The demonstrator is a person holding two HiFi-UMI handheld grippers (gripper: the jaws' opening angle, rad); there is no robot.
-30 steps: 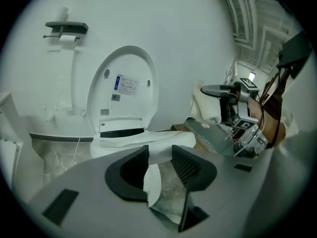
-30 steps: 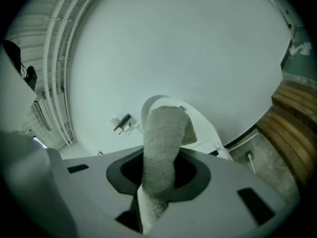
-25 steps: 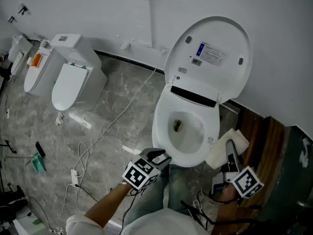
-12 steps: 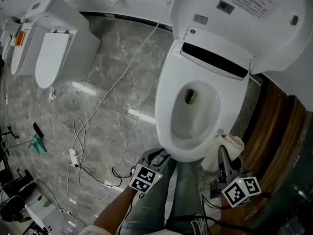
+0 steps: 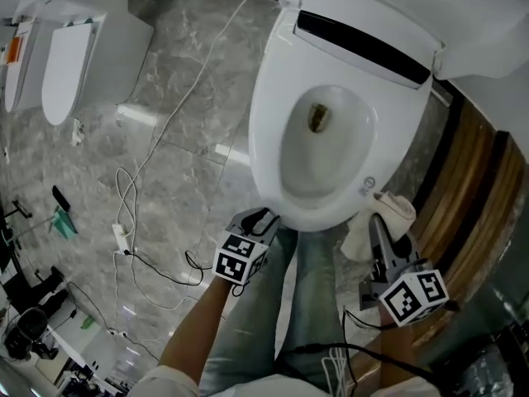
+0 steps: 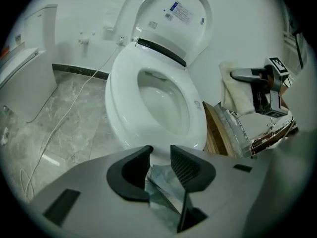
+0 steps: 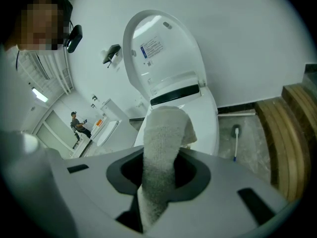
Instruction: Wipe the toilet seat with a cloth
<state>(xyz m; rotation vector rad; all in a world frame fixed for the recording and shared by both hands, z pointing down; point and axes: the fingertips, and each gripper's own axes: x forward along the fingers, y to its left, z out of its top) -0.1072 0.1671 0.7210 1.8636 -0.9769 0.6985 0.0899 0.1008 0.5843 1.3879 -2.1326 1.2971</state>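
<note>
The toilet seat (image 5: 266, 131) is down w/ lid (image 6: 173, 19) up, straight ahead of us. The cloth (image 7: 163, 143) isn't laid on it yet but pinched in the right gripper (image 5: 377, 223), just beside the seat's front-right edge, a fat wad flopping past the tips. Our left gripper (image 6: 159, 155) hangs by the front rim, jaws partway apart, nothing btwn them. Risks, as we judge: the loose wad sags into the bowl (image 5: 318, 151), or slips from the pinch once dragged, leaving bare tips scraping the seat.
</note>
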